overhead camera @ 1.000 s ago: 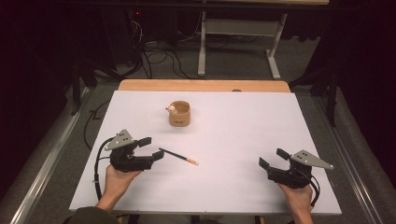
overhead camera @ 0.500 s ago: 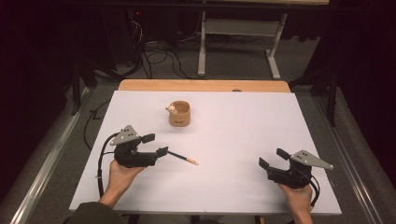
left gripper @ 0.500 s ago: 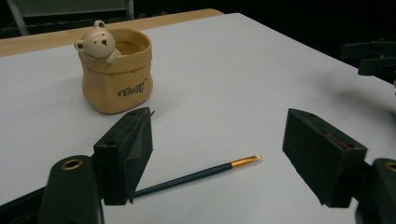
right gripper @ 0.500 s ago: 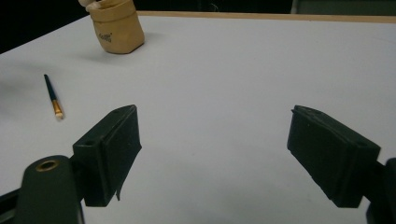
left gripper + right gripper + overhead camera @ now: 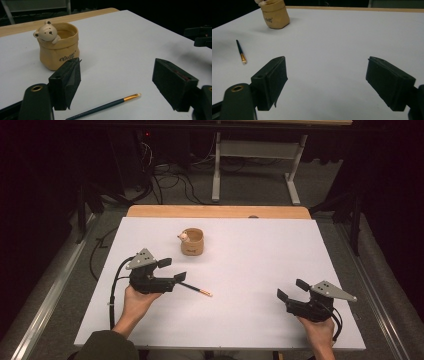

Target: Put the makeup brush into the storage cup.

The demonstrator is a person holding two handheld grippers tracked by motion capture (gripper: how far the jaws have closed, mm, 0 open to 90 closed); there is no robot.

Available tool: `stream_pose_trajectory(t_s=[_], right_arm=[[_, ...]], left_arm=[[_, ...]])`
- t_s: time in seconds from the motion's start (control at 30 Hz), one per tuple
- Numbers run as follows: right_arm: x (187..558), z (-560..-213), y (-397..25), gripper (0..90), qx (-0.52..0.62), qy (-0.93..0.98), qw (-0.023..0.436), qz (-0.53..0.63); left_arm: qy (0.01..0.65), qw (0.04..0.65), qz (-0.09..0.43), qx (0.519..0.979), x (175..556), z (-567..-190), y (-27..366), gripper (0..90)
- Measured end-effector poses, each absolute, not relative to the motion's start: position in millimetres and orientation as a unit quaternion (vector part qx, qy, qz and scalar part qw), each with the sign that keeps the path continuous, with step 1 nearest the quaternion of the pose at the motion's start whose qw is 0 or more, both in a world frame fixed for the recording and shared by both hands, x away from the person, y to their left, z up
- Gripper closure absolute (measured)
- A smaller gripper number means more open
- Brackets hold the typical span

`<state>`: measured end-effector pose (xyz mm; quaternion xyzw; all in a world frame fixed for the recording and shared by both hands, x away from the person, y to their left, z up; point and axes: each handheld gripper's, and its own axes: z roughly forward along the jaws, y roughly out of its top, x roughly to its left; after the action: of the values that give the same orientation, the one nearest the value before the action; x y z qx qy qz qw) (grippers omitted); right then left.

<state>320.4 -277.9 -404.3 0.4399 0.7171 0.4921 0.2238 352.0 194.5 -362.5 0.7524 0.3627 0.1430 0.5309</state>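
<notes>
Two sets of tongs wide apart: my left tongs (image 5: 172,270) straddle the paintbrush (image 5: 105,106) lying flat on the table (image 5: 250,250) near the bear pot (image 5: 192,241), so next I'd lower and pinch the handle, right tongs (image 5: 290,290) idle.

White table (image 5: 250,265): brush (image 5: 196,290), bear pot (image 5: 192,242)

Lab or recording room, dim. White sheet covers the wooden counter (image 5: 220,211). Beyond the counter, past both tools: loose black cables (image 5: 165,180) across a grey floor, a white metal desk frame (image 5: 252,167), dark surroundings. No household furniture.
</notes>
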Motion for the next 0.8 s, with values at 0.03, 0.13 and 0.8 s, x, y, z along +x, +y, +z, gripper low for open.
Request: stream_pose_trajectory(t_s=[0.03, 0.13, 0.8], right_arm=[[320.4, -404.3, -277.9, 19.0, 0.440, 0.717, 0.224, 0.492], [320.5, -404.3, -278.1, 18.9, 0.439, 0.717, 0.224, 0.493], [321.0, -404.9, -276.8, 18.9, 0.439, 0.719, 0.221, 0.492]], left_arm=[[0.363, 0.531, 0.143, 0.752, 352.0, -362.5, 194.5, 23.4], [0.361, 0.532, 0.143, 0.752, 354.7, -362.3, 190.6, 23.3], [0.359, 0.539, 0.134, 0.750, 370.8, -363.6, 172.4, 23.5]])
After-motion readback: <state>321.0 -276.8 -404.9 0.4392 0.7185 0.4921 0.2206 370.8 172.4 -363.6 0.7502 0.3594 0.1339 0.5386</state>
